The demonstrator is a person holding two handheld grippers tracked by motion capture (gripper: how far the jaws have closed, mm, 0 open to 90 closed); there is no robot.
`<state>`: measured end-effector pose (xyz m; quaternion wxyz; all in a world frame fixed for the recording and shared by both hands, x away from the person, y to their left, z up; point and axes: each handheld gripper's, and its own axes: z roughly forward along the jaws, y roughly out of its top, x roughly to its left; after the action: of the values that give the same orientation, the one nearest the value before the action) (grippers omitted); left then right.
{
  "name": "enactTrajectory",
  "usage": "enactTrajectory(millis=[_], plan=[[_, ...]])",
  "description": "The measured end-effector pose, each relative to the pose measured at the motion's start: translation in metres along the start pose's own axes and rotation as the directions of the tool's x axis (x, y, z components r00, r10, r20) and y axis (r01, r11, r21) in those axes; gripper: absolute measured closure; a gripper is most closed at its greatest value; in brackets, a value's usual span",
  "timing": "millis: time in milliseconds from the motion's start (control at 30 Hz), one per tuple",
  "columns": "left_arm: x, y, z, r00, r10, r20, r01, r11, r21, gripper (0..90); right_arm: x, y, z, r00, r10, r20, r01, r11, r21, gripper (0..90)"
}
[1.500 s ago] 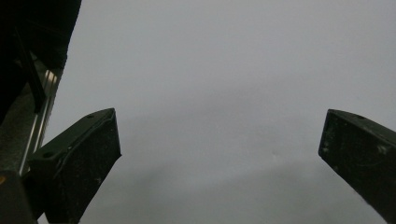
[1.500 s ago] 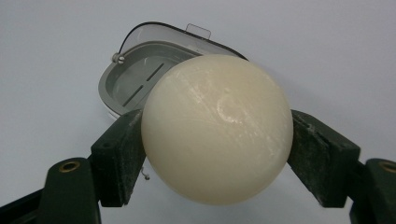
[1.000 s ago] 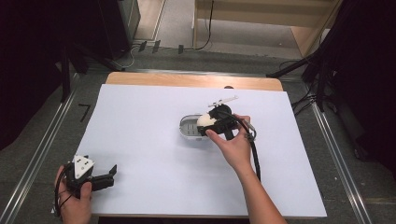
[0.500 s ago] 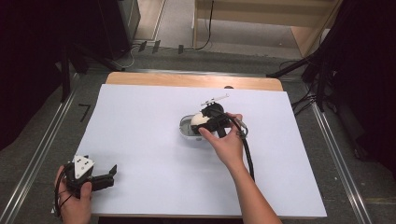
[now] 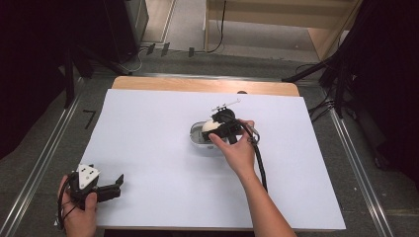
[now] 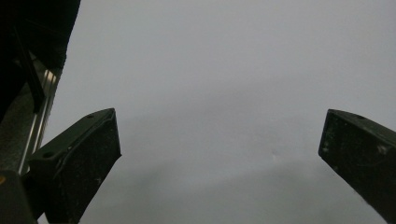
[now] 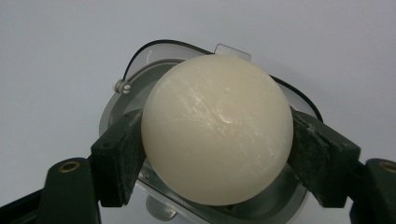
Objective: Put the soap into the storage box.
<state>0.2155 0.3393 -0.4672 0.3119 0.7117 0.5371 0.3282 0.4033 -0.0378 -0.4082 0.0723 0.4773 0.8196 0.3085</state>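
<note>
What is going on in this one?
A person works at a table covered in white paper, with a claw in each hand. The right claw is shut on a cream ball, holding it directly over a small clear container near the middle of the table. Whether the ball touches the container cannot be told. The left claw sits open at the near left corner, with nothing between its jaws.

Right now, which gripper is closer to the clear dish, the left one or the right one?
The right. The right gripper hangs right over the clear dish, clamped on a cream ball. The left gripper is far off, near the table's front left corner, jaws open.
</note>
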Motion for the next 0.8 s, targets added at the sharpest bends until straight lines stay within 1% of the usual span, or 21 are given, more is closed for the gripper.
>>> enactTrajectory(millis=[100,233,333,433,600,800], plan=[[0.0005,-0.0001,-0.0006,0.9999,-0.006,-0.008,0.006,1.0000,0.000,0.0,-0.0007,0.0001,0.0012,1.0000,0.005,0.000,-0.005,1.000,0.003,25.4],[0.0008,-0.0002,-0.0005,0.9999,-0.010,-0.006,0.010,0.9999,-0.004,0.0,-0.0009,0.0000,0.0027,1.0000,0.009,0.002,-0.009,1.000,0.006,25.4],[0.0008,-0.0002,-0.0004,0.9999,-0.010,-0.007,0.010,0.9999,-0.004,0.0,-0.0012,0.0002,0.0031,0.9998,0.020,0.001,-0.020,1.000,0.008,25.3],[0.0010,-0.0003,-0.0004,0.9999,-0.012,-0.006,0.012,0.9999,-0.005,0.0,-0.0025,0.0000,0.0042,0.9999,0.013,-0.001,-0.013,1.000,0.012,25.3],[0.0012,-0.0002,-0.0006,0.9999,-0.015,-0.005,0.015,0.9999,-0.004,0.0,-0.0037,0.0000,0.0053,0.9997,0.026,-0.001,-0.026,0.999,0.020,25.3],[0.0013,-0.0002,-0.0005,0.9999,-0.015,-0.004,0.015,0.9999,-0.003,0.0,-0.0018,-0.0009,0.0072,0.9999,0.011,0.005,-0.012,0.999,0.039,25.2]])
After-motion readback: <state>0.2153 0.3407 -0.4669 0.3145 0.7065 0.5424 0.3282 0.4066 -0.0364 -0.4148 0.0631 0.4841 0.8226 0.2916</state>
